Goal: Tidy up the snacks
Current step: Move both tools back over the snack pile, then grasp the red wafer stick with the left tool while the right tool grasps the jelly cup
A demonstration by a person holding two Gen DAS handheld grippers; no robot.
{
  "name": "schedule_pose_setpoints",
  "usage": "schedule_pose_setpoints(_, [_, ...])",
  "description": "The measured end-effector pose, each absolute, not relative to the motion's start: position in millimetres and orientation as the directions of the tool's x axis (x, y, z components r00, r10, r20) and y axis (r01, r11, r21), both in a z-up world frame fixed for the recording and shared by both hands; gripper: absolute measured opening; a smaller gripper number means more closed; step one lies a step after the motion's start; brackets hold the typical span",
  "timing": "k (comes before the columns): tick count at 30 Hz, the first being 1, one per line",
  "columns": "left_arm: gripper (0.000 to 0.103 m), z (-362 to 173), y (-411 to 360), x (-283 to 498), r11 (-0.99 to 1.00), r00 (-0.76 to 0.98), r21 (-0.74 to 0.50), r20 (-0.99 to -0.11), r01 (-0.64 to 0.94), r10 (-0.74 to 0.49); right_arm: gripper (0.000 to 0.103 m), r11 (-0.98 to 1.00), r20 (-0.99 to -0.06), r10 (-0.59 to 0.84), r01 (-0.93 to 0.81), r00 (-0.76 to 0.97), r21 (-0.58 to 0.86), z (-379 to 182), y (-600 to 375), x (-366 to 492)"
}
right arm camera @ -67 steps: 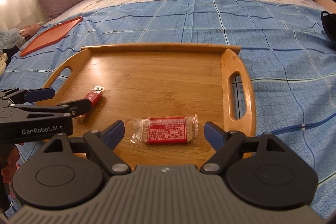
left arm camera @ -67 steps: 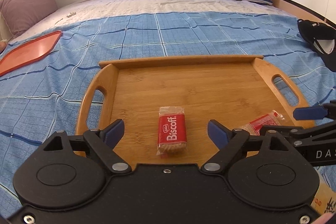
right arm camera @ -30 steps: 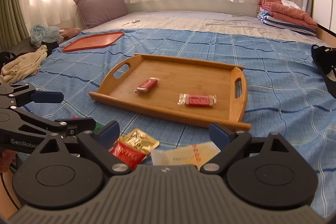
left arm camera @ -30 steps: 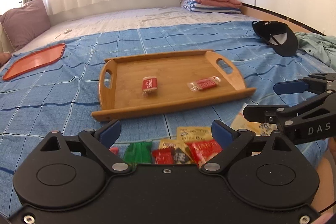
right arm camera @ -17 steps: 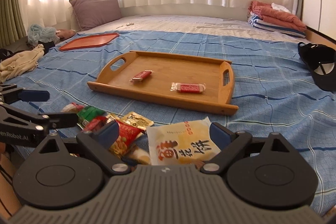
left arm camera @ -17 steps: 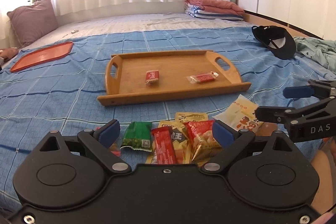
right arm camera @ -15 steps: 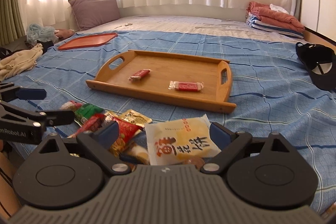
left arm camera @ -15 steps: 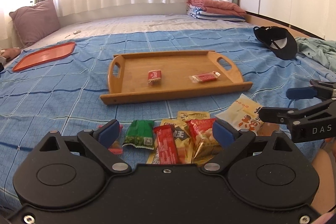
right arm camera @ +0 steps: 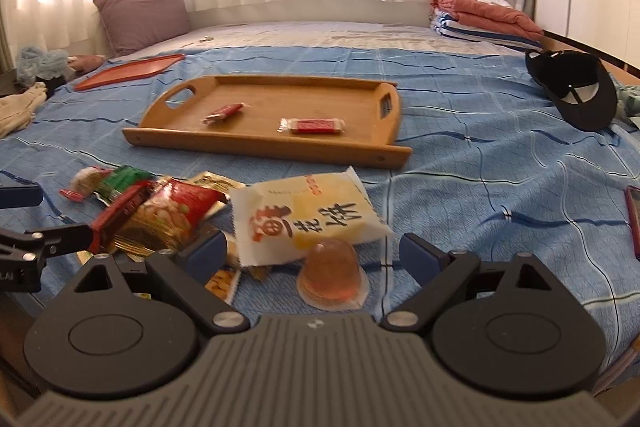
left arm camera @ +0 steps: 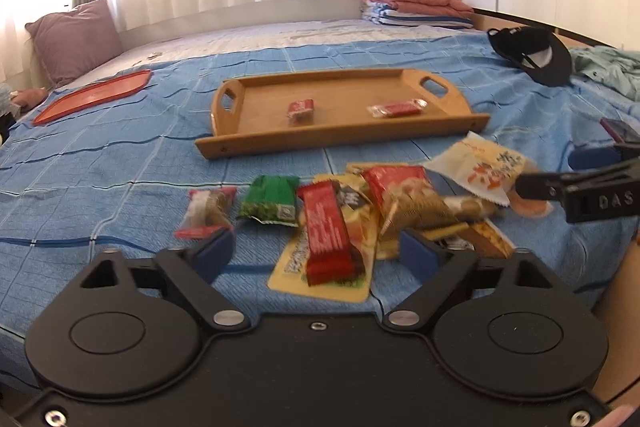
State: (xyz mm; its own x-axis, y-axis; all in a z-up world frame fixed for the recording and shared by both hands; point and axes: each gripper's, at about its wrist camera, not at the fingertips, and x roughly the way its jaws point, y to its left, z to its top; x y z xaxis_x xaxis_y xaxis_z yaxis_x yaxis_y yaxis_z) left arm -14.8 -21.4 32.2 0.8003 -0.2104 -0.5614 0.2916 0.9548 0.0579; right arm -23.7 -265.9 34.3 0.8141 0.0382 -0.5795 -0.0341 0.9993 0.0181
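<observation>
A wooden tray (left arm camera: 400, 131) (right arm camera: 372, 155) lies on the blue bedspread and holds a red Biscoff packet (left arm camera: 301, 107) (right arm camera: 224, 113) and a second red biscuit packet (left arm camera: 397, 107) (right arm camera: 313, 125). A pile of loose snacks lies in front of the tray: a red bar (left arm camera: 326, 237), a green packet (left arm camera: 270, 203), a red-and-gold nut bag (right arm camera: 168, 213), a large pale yellow bag (right arm camera: 304, 217) and a jelly cup (right arm camera: 332, 277). My left gripper (left arm camera: 316, 253) is open above the red bar. My right gripper (right arm camera: 312, 253) is open around the jelly cup.
An orange tray (left arm camera: 94, 95) lies far left with a purple pillow (left arm camera: 76, 39) behind it. A black cap (right arm camera: 574, 91) and folded towels (right arm camera: 484, 15) are at the right. A phone (right arm camera: 634, 219) lies near the right edge. The bed's front edge is just below the grippers.
Both grippers have drawn back from the tray toward the bed's near edge and lowered, so the snack pile now sits between their open fingers. The two packets stay in the tray.
</observation>
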Motion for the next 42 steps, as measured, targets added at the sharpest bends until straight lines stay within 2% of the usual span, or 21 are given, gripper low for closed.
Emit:
schedule_pose_setpoints(2, [0.076, 27.1, -23.4, -15.6, 0.951, 0.791, 0.064, -0.574, 0.301, -0.212, 0.097, 1.0, -0.575, 0.026, -0.025, 0.818, 0.01, 30.4, -266.2, -24.8])
schedule_pose_setpoints(4, [0.064, 23.0, -23.0, -15.2, 0.954, 0.784, 0.053, -0.585, 0.296, -0.21, 0.097, 1.0, -0.58, 0.004, 0.001, 0.815, 0.01, 26.6, -266.8, -24.7])
schedule_pose_setpoints(7, [0.052, 21.9, -18.2, -10.1, 0.962, 0.78, 0.015, -0.589, 0.271, -0.211, 0.097, 1.0, -0.575, -0.015, 0.022, 0.818, 0.004, 22.4, -267.7, -26.0])
schedule_pose_setpoints(12, [0.047, 24.8, -14.4, 6.6, 0.971, 0.783, -0.033, -0.585, 0.236, -0.21, 0.094, 1.0, -0.567, -0.023, 0.023, 0.824, -0.007, 19.1, -266.3, -27.3])
schedule_pose_setpoints(16, [0.033, 18.2, -16.6, 25.6, 0.976, 0.755, -0.078, -0.623, 0.202, -0.206, 0.088, 0.999, -0.563, -0.044, 0.037, 0.825, -0.023, 15.5, -263.5, -26.6])
schedule_pose_setpoints(21, [0.033, 9.6, -23.0, 34.7, 0.977, 0.749, -0.108, -0.628, 0.186, -0.212, 0.079, 0.999, -0.564, -0.046, 0.028, 0.825, -0.041, 11.2, -258.5, -25.8])
schedule_pose_setpoints(24, [0.033, 8.3, -26.3, 38.8, 0.976, 0.748, -0.116, -0.627, 0.185, -0.217, 0.078, 0.998, -0.553, -0.053, 0.02, 0.832, -0.065, 10.7, -255.2, -24.4])
schedule_pose_setpoints(25, [0.026, 7.9, -26.7, 39.5, 0.975, 0.749, -0.12, -0.625, 0.186, -0.219, 0.078, 0.997, -0.55, -0.054, 0.016, 0.833, -0.074, 10.6, -254.1, -23.4])
schedule_pose_setpoints(26, [0.024, 8.3, -27.6, 39.3, 0.976, 0.753, -0.115, -0.622, 0.183, -0.215, 0.071, 0.997, -0.547, -0.056, 0.016, 0.835, -0.078, 10.1, -253.4, -22.6])
schedule_pose_setpoints(27, [0.024, 9.2, -28.3, 39.3, 0.977, 0.753, -0.11, -0.622, 0.185, -0.213, 0.054, 0.997, -0.553, -0.053, 0.013, 0.831, -0.076, 9.2, -253.2, -21.1])
schedule_pose_setpoints(28, [0.024, 10.8, -29.6, 37.7, 0.976, 0.753, -0.107, -0.623, 0.188, -0.213, 0.043, 0.998, -0.568, -0.051, 0.014, 0.821, -0.069, 8.2, -253.8, -18.8])
schedule_pose_setpoints(29, [0.024, 12.0, -30.3, 35.8, 0.975, 0.754, -0.104, -0.62, 0.196, -0.217, 0.038, 0.998, -0.58, -0.052, 0.022, 0.813, -0.059, 7.3, -254.3, -17.5])
schedule_pose_setpoints(42, [0.024, 30.4, -33.3, 13.7, 0.974, 0.792, -0.018, -0.579, 0.225, -0.193, 0.038, 1.0, -0.563, -0.027, 0.016, 0.826, -0.023, 24.6, -253.6, -32.6])
